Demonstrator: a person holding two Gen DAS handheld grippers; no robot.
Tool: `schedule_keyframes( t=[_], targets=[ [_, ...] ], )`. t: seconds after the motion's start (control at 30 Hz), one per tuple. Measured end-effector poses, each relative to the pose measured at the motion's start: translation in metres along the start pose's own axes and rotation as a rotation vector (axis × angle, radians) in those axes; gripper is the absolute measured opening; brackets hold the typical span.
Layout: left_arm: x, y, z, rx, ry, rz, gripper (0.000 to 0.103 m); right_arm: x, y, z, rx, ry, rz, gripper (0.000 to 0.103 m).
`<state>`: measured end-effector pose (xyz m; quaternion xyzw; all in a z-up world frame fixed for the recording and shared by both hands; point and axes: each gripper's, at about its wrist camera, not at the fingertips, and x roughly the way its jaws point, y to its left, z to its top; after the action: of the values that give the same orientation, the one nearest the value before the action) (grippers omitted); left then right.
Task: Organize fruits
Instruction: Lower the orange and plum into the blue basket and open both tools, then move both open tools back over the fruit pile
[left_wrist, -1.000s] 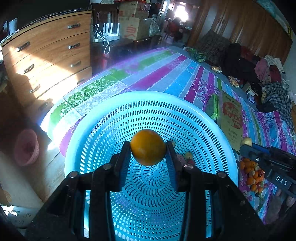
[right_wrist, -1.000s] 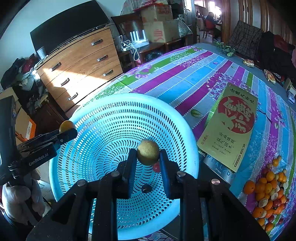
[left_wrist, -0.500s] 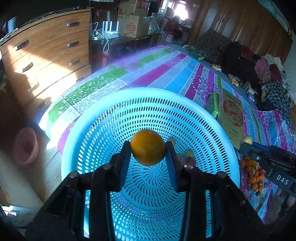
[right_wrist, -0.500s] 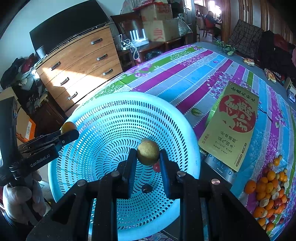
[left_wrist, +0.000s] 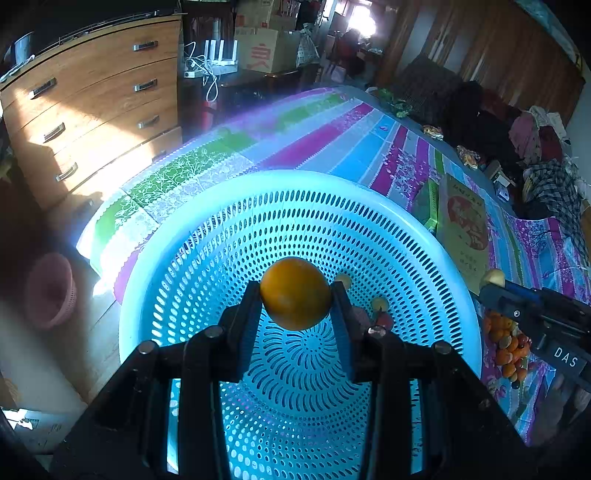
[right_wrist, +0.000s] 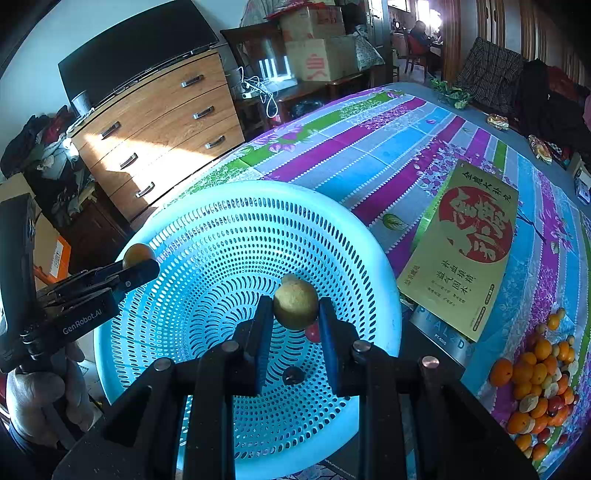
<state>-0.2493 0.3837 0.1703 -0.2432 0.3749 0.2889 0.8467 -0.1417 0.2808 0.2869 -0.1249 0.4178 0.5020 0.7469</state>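
Observation:
My left gripper is shut on an orange and holds it above the bowl of a big blue perforated basket. In the right wrist view my right gripper is shut on a small yellow-green fruit over the same basket. A few small fruits lie in the basket, among them a red one and a dark one. The left gripper with its orange shows at the basket's left rim, held by a person's hand. A heap of mixed small fruits lies on the tablecloth to the right.
The basket stands at the near corner of a table with a striped floral cloth. A flat gold and red box lies right of the basket. A wooden chest of drawers stands beyond the table's left edge, and a pink basket sits on the floor.

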Motion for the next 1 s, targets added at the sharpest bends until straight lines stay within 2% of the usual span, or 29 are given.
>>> schedule_keyframes(
  t=[0.23,0.27,0.3,0.33,0.37,0.47,0.53,0.6,0.67,0.7,0.77,0.8,0.9,0.93,1.0],
  targets=[
    [0.004,0.004,-0.002,-0.007,0.002,0.014,0.038,0.005,0.002,-0.002,-0.010,0.011,0.015,0.031],
    [0.005,0.006,-0.002,-0.013,0.000,0.019,0.038,0.006,0.002,-0.003,-0.015,0.012,0.018,0.048],
    [0.007,0.007,-0.002,-0.024,0.007,0.018,0.052,0.007,0.003,-0.004,-0.020,0.010,0.023,0.062],
    [0.008,0.008,-0.002,-0.036,0.012,0.020,0.075,0.005,0.003,-0.006,-0.023,0.001,0.026,0.079],
    [0.006,0.006,-0.003,-0.037,0.002,0.030,0.081,0.001,0.001,-0.009,-0.025,-0.014,0.022,0.080],
    [-0.009,-0.014,0.003,0.009,-0.050,0.030,0.081,-0.021,-0.017,-0.025,-0.005,-0.079,-0.014,0.080],
    [-0.027,-0.041,0.007,0.055,-0.118,-0.010,0.081,-0.040,-0.041,-0.043,0.044,-0.121,-0.039,0.080],
    [-0.050,-0.085,0.007,0.142,-0.203,-0.067,0.082,-0.064,-0.074,-0.073,0.100,-0.169,-0.126,0.083],
    [-0.068,-0.130,0.002,0.221,-0.266,-0.139,0.093,-0.084,-0.103,-0.104,0.140,-0.200,-0.200,0.089],
    [-0.076,-0.154,-0.003,0.255,-0.297,-0.175,0.103,-0.092,-0.119,-0.122,0.166,-0.210,-0.242,0.090],
    [-0.085,-0.204,-0.023,0.333,-0.341,-0.270,0.103,-0.106,-0.157,-0.166,0.235,-0.199,-0.316,0.090],
    [-0.082,-0.225,-0.031,0.363,-0.323,-0.313,0.103,-0.109,-0.174,-0.185,0.268,-0.182,-0.338,0.090],
    [-0.046,-0.285,-0.068,0.455,-0.171,-0.423,0.103,-0.113,-0.223,-0.247,0.354,-0.128,-0.413,0.090],
    [-0.028,-0.301,-0.083,0.484,-0.126,-0.446,0.103,-0.114,-0.241,-0.268,0.380,-0.108,-0.438,0.090],
    [0.018,-0.330,-0.115,0.535,-0.031,-0.431,0.103,-0.111,-0.271,-0.304,0.431,-0.074,-0.478,0.090]
  ],
)
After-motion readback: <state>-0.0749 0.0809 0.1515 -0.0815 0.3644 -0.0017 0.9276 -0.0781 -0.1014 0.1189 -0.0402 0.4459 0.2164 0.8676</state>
